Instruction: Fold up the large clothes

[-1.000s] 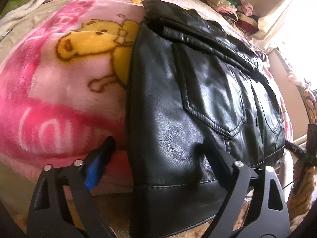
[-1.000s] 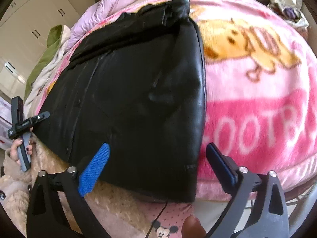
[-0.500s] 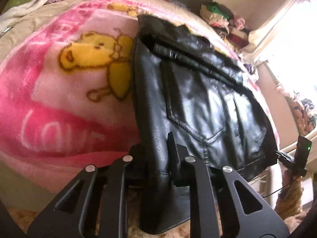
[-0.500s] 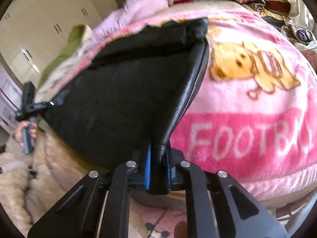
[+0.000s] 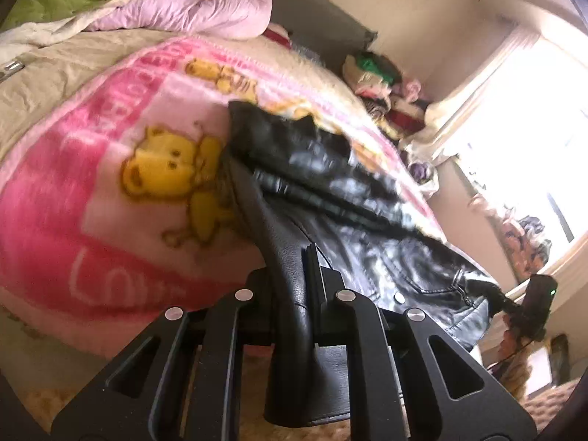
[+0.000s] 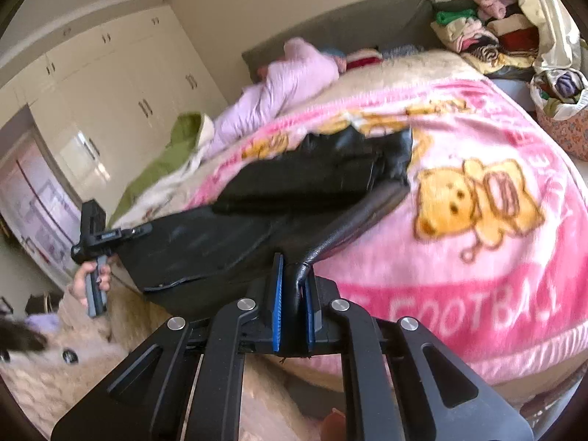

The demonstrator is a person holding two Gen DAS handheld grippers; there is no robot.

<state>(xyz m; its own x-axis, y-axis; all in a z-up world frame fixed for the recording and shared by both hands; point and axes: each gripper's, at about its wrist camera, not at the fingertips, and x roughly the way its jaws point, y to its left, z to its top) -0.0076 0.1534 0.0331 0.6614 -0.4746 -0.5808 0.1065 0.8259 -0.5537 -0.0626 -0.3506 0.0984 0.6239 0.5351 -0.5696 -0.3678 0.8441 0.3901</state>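
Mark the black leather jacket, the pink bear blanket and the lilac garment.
black leather jacket (image 5: 367, 250): left wrist view, shiny front panel near the pocket.
pink bear blanket (image 6: 477, 294): right wrist view, pink band with white lettering.
lilac garment (image 5: 191, 7): left wrist view, crumpled middle.

Pink blanket (image 6: 477, 220) bare toward the bed's right edge, black jacket (image 6: 294, 191) across mid-bed, lilac coat (image 6: 279, 84) heaped at headboard, clothes pile (image 6: 485, 44) at far right corner
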